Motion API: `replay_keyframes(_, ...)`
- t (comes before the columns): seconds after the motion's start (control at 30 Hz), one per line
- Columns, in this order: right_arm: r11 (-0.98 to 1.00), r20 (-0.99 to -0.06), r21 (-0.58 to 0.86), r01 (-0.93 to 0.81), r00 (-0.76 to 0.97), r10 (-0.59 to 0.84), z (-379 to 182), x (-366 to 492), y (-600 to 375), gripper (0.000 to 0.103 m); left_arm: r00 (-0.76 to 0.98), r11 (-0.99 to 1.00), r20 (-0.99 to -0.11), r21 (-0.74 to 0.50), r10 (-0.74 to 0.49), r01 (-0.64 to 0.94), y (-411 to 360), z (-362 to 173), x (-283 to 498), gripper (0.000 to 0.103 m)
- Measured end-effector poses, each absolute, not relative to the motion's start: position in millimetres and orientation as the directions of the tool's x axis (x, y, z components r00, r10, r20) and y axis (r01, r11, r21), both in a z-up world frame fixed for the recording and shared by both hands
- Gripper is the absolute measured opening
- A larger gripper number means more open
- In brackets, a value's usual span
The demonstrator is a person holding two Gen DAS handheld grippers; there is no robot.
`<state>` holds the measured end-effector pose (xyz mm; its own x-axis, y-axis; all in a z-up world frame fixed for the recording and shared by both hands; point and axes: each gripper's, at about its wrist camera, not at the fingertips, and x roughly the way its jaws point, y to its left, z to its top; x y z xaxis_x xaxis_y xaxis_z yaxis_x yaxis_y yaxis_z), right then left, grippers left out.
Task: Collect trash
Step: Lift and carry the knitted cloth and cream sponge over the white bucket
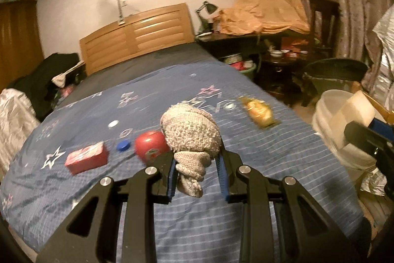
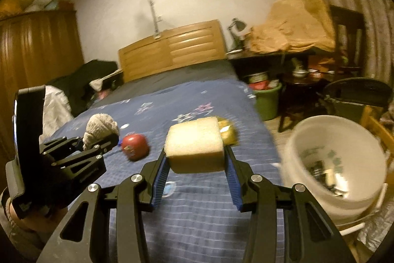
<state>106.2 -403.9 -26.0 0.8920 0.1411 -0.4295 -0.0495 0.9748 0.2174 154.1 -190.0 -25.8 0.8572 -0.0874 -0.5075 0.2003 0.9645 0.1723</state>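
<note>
above the blue bedspread [image 1: 270,176], the left gripper [image 1: 198,159] was seen clamped on a balled knit sock [image 1: 190,131], the right gripper [image 2: 197,159] clamped on a yellow sponge [image 2: 195,147], beside a white bucket [image 2: 339,199].

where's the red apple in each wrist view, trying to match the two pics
Left wrist view: the red apple lies on the blue bedspread, low centre-left, just left of the rolled cloth.
Right wrist view: the apple is left of centre, between the two grippers.
Shared landmark: the wooden headboard behind the bed.
</note>
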Motion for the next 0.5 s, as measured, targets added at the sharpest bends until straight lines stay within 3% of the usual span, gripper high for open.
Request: replay_keyframes(0.5, 0.954, -0.380, 0.171, 0.247, 0.910, -0.167, 2, 66, -572, 0.045, 0.805, 0.892, -0.524, 0.171, -0.277, 0.418, -318, -17, 177, 0.026)
